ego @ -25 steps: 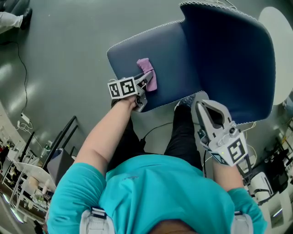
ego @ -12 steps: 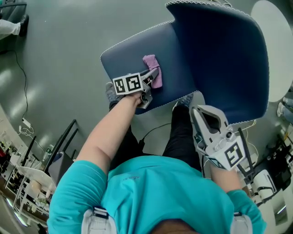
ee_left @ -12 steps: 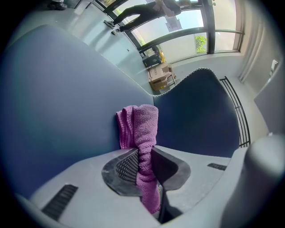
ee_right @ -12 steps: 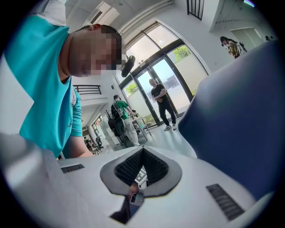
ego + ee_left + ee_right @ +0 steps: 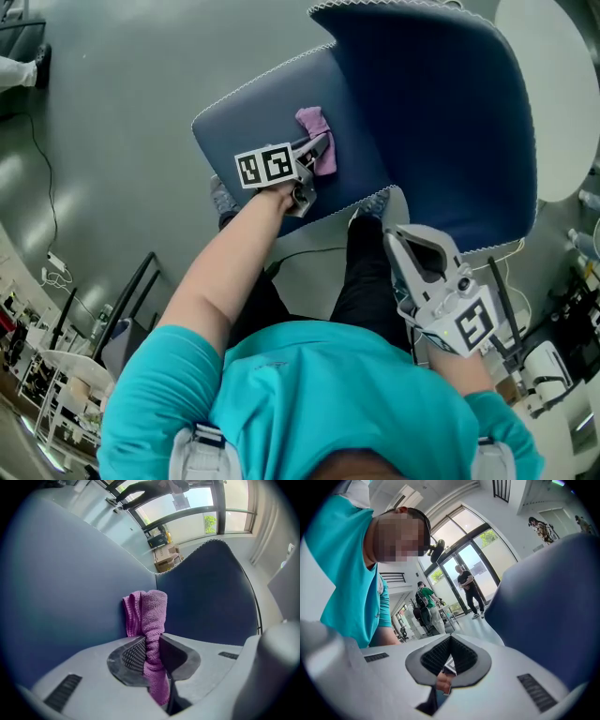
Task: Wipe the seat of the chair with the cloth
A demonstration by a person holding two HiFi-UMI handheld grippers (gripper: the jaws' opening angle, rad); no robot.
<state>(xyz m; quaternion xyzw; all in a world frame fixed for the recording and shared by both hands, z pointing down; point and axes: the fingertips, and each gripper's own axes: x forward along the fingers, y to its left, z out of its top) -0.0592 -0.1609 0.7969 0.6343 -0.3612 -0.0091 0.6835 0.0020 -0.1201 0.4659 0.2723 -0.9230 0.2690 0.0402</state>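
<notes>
Left gripper (image 5: pixel 317 150) clamped on the purple cloth (image 5: pixel 315 124), pressing its bunched end against the chair seat (image 5: pixel 253 108) for wiping. Right gripper (image 5: pixel 419 248) hangs aside, jaws together on nothing.

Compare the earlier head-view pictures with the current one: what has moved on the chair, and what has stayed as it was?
The left gripper has slid the purple cloth across the seat, toward the backrest. It stays shut on the cloth throughout; nothing was picked up or released. The right gripper stays shut and empty, low beside the chair, off the seat.
</notes>
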